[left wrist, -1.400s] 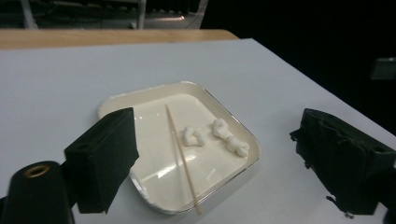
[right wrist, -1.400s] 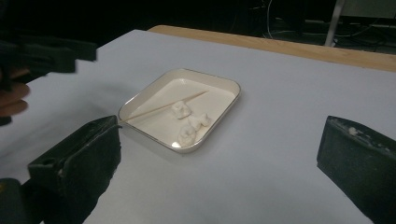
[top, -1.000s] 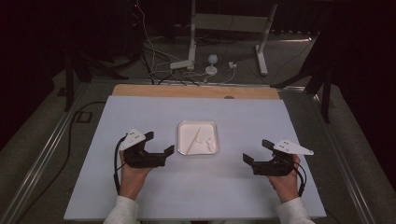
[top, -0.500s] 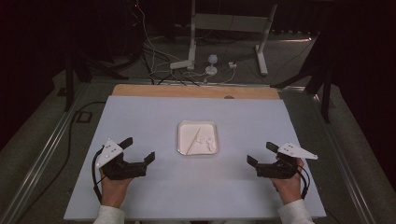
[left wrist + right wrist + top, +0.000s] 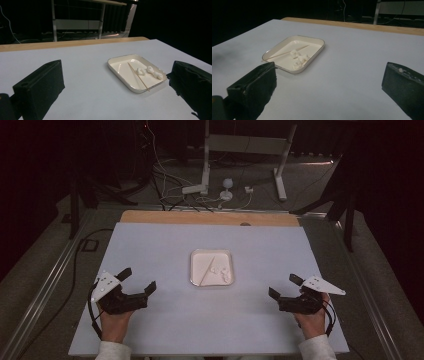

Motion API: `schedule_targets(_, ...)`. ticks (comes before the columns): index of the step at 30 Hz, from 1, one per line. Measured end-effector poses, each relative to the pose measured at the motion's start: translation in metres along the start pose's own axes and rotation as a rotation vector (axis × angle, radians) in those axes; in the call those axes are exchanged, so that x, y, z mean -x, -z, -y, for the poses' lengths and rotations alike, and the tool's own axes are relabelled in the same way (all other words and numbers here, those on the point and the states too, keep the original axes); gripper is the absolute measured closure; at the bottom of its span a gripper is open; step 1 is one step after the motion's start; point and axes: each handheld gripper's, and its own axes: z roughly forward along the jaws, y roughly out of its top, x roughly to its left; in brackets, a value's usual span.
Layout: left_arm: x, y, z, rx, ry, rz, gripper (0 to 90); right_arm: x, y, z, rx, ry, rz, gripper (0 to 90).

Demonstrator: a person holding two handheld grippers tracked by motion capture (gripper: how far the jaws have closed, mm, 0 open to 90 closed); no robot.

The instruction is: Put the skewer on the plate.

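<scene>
A white rectangular tray (image 5: 194, 270) rests at the middle of the pale table (image 5: 160, 245). Inside it lie a thin wooden skewer (image 5: 207, 269) and three white marshmallow-like pieces (image 5: 222, 272). The tray (image 5: 117, 68) also appears in the left gripper view, with the skewer (image 5: 138, 76) and pieces (image 5: 150, 71). The right gripper view has the tray (image 5: 315, 53), skewer (image 5: 284, 53) and pieces (image 5: 298, 60) too. My left gripper (image 5: 137, 280) stands open near the table's front left, holding nothing. My right gripper (image 5: 285, 286) is open at the front right, also holding nothing.
A wooden strip (image 5: 210, 217) runs along the table's far edge. Beyond it on the floor stand white frame legs (image 5: 205, 165), cables and a small white object (image 5: 227, 185). Metal rails (image 5: 50, 280) flank the table on both sides.
My left gripper has drawn back from beside the tray toward the front left corner. My right gripper has shifted slightly back and outward. Both stay open.
</scene>
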Motion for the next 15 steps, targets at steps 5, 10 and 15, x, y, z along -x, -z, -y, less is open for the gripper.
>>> schedule_targets(5, -0.003, 0.002, 0.001, 0.007, 0.002, -0.010, 0.4, 0.002, 0.001, 0.001, 0.009, -0.007, 0.005, 0.0)
schedule_targets(10, -0.009, 0.005, 0.002, 0.010, 0.011, -0.029, 0.4, 0.003, 0.002, 0.001, 0.015, 0.001, 0.007, 0.0)
schedule_targets(15, -0.013, 0.005, 0.004, 0.005, 0.023, -0.037, 0.4, 0.004, 0.001, 0.004, 0.010, -0.009, 0.004, 0.0)
